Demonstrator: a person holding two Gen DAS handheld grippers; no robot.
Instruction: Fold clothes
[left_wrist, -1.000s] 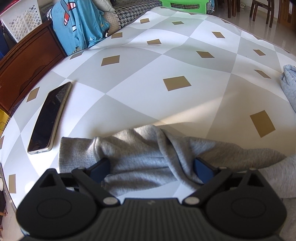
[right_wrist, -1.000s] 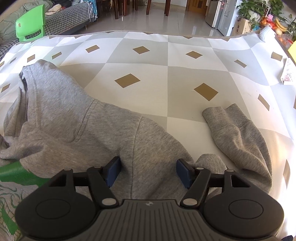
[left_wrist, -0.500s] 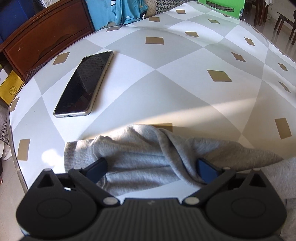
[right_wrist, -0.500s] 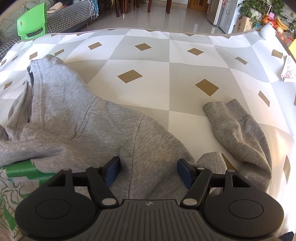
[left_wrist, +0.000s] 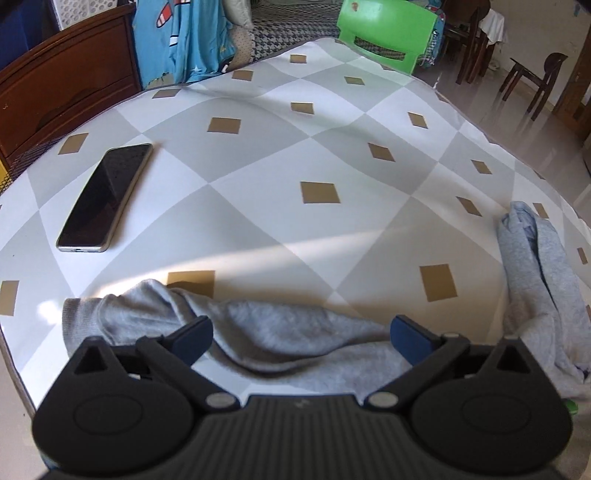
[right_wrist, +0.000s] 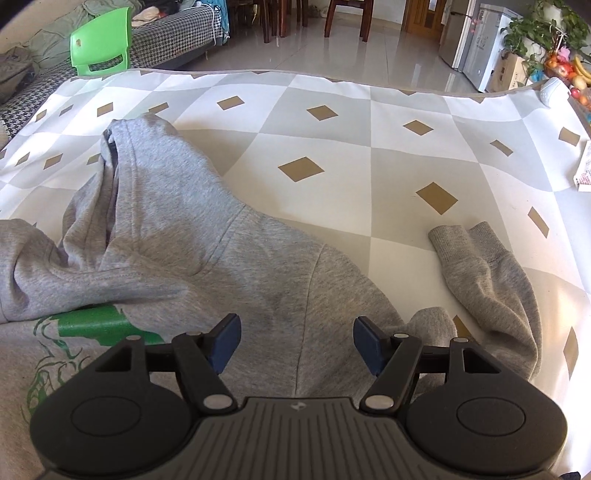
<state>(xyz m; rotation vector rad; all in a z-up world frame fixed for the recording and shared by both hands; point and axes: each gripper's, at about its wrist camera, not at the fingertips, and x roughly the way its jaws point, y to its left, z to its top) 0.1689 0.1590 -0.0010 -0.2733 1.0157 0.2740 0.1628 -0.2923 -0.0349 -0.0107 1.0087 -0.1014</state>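
The left gripper (left_wrist: 301, 338) is spread wide over a sleeve of the grey hoodie (left_wrist: 273, 336), grasping nothing. A phone (left_wrist: 105, 197) lies beyond that sleeve on the checkered tablecloth (left_wrist: 258, 206). The right gripper (right_wrist: 295, 343) also gapes above the hoodie's shoulder, empty.

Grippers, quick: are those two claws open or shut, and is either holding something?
Left gripper: open, jaws wide over the grey sleeve, holding nothing.
Right gripper: open, jaws apart over the hoodie, holding nothing.
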